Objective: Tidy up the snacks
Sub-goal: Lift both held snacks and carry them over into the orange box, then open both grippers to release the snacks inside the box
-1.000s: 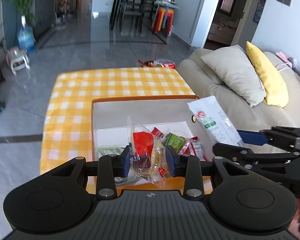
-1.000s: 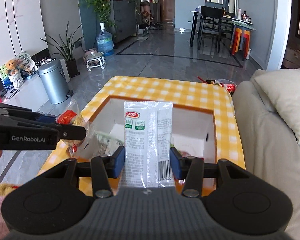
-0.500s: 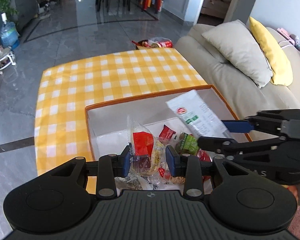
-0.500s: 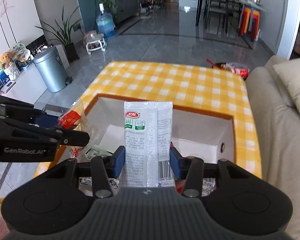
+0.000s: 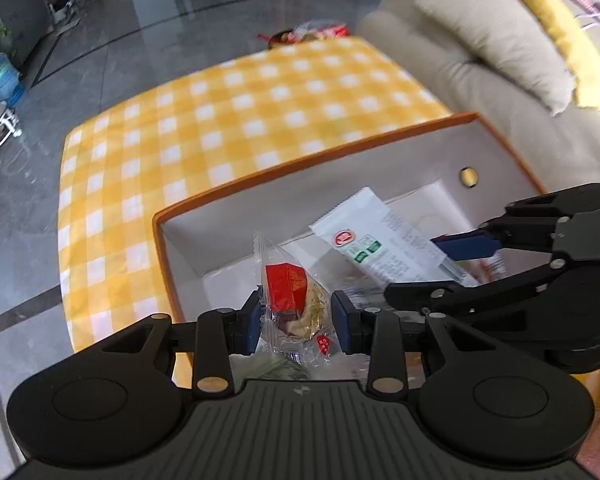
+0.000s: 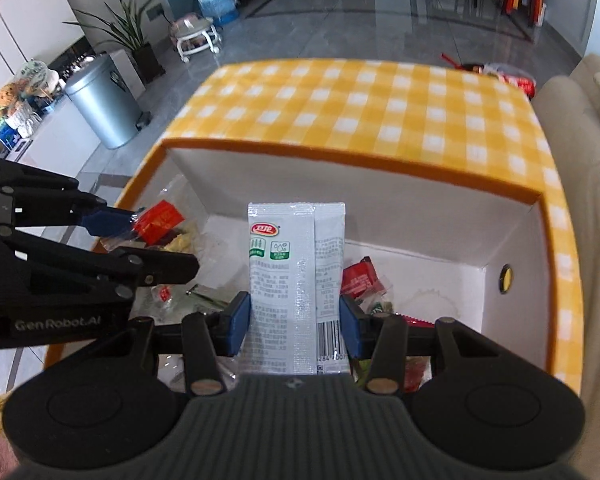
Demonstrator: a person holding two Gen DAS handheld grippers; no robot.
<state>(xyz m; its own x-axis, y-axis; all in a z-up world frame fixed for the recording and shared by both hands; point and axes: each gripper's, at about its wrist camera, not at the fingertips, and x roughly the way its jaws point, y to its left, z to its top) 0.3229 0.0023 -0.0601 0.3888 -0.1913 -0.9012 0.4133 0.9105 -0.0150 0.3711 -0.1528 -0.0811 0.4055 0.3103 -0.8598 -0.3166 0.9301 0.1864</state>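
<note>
Snacks, two, each clamped in a tool above the open box (image 6: 380, 174). White sachet (image 6: 298, 280), red logo, upright between the blue pads of the right tool (image 6: 296, 322), pinched at its lower half. Clear packet (image 5: 294, 304) with red label squeezed in the left tool (image 5: 296, 320), over the box's left end. Loose red and green wrappers (image 6: 364, 284) on the box floor. Box on yellow-checked desk (image 5: 236, 108); beige sofa (image 5: 480, 60) alongside.
</note>
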